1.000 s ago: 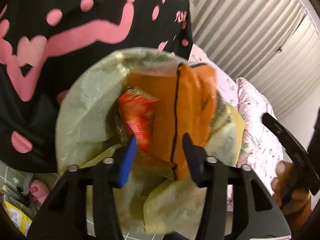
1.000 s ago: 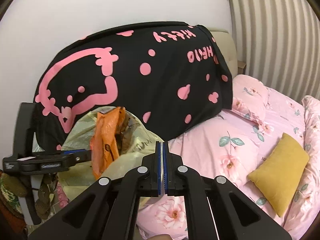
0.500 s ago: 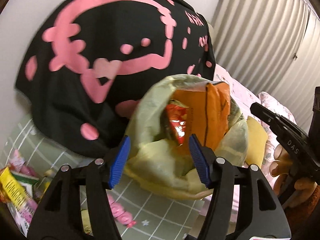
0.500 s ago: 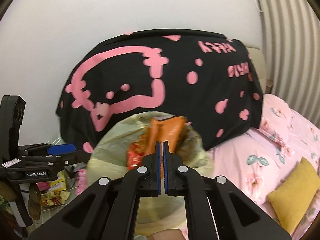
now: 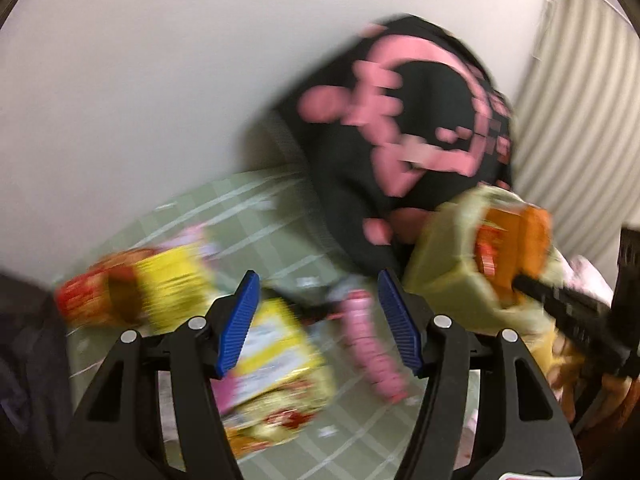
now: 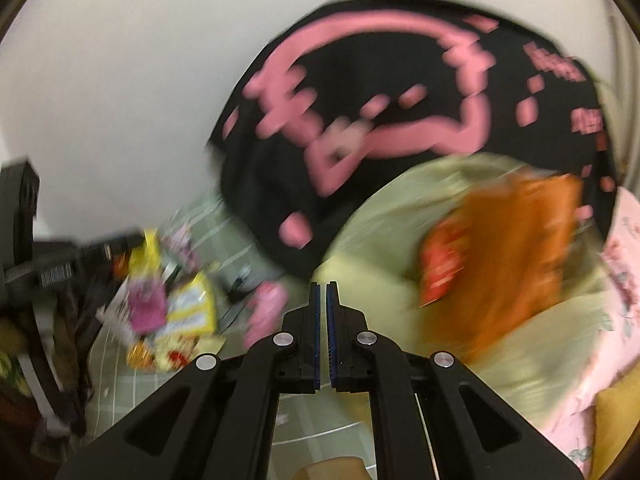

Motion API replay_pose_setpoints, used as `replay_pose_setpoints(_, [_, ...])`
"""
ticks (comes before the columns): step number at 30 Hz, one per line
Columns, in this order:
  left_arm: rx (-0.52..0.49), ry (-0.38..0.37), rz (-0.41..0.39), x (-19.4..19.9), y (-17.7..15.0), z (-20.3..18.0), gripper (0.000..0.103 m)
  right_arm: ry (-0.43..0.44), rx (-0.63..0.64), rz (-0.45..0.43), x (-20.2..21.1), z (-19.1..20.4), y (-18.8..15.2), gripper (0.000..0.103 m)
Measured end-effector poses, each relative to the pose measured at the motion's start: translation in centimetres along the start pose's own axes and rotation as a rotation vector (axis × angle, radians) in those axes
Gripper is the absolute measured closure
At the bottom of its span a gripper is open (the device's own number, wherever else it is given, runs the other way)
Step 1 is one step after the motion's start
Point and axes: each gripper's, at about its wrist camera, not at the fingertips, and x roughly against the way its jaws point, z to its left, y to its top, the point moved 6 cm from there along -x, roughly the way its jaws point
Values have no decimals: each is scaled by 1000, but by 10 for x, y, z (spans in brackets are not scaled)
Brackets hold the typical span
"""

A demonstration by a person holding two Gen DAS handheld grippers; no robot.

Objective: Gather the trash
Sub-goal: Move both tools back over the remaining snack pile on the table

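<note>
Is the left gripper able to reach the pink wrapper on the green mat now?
Probably yes: the left gripper is open and empty, and the pink wrapper lies uncovered between its fingers' line of approach.

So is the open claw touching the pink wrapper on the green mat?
Apart. In the left wrist view the left gripper hangs open above the mat, and the pink wrapper lies blurred between its blue fingers, green mat showing either side.

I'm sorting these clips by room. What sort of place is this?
Most likely a bedroom: pink floral bedding at the right edge, a yellow cushion on it, and a pleated curtain by the wall. Snack wrappers litter a green checked mat.
</note>
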Motion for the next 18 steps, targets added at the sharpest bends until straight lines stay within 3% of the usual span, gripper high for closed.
replay_pose_setpoints(9, [217,226,-31,51,-26,137,44,199,85,310,-80,85,-76,98])
replay_pose_setpoints(15, [300,253,-23,70,-52,183,44,179,153,434,-107,112,-106,97])
replay_pose_setpoints(18, [334,233,-25,73,-58,189,44,175,159,421,-110,124,-108,97])
